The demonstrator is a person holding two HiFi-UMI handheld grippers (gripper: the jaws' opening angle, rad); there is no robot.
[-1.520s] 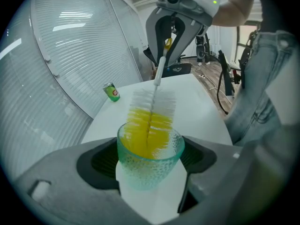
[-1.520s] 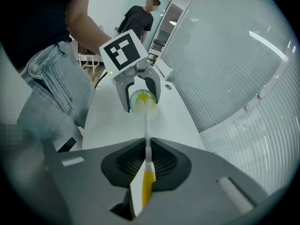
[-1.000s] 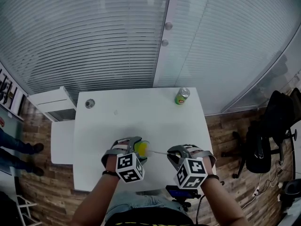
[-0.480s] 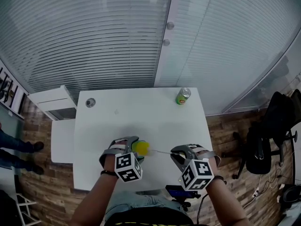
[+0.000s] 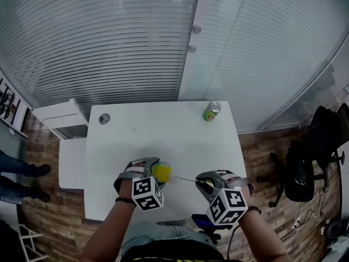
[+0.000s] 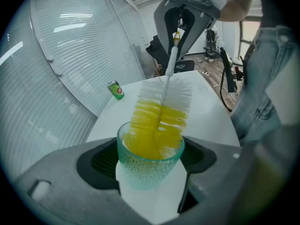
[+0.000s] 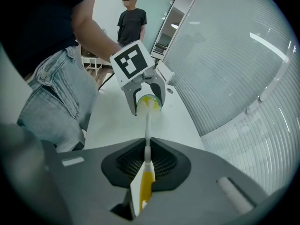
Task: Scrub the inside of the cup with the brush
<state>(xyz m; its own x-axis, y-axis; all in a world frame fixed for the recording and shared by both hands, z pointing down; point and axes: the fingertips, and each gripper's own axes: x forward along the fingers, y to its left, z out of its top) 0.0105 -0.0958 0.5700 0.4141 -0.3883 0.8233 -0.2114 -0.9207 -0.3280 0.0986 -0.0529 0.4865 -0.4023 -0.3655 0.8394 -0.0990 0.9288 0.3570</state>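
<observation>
Since a second ago almost nothing has shifted: the left gripper (image 6: pixel 151 159) holds wide around the teal pebbled glass cup (image 6: pixel 147 176) over the front of the white rectangular table (image 5: pixel 180 135). The right gripper (image 7: pixel 144 168) stays narrow on the yellow-and-white bristle brush (image 6: pixel 158 121), whose head is inside the cup, so scrubbing seems under way. A striped glass wall (image 5: pixel 109 48) stands behind, and a green can (image 5: pixel 211 111) sits at the table's far edge.

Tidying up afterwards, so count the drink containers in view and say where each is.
2. The teal cup is gripped in the left gripper, brush inside; the green can stands near the white table's far right corner. None appears hidden.
</observation>
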